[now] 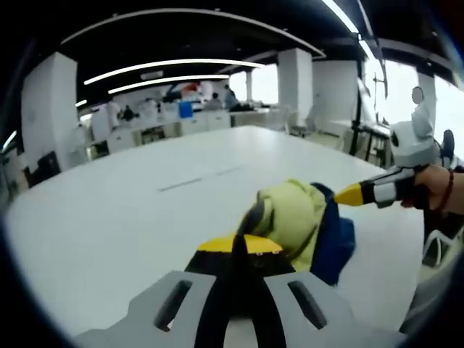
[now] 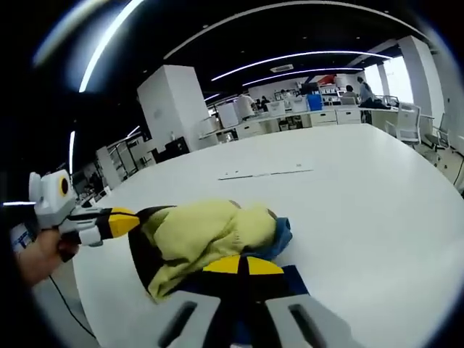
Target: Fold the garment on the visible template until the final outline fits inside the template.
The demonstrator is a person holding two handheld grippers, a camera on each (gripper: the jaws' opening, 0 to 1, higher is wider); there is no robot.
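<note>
Both tongs (image 1: 239, 250) (image 2: 243, 267) pinch the bunched garment (image 2: 206, 232) near the bare white table's (image 2: 348, 210) edge.

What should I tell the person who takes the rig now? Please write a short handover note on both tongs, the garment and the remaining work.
Left tongs: shut on the garment, at one edge of the bundle.
Right tongs: shut on the garment, at the opposite side.
Garment: yellow-green with dark blue parts, bunched in a loose heap on the white table, held between both tongs.
Template: faint lines lie on the table beyond the garment; whether they are the template, I cannot tell.
Done: both ends gripped.
Left: the garment is not flat or folded yet. Spread it, fold it and fit it inside the outline.
</note>
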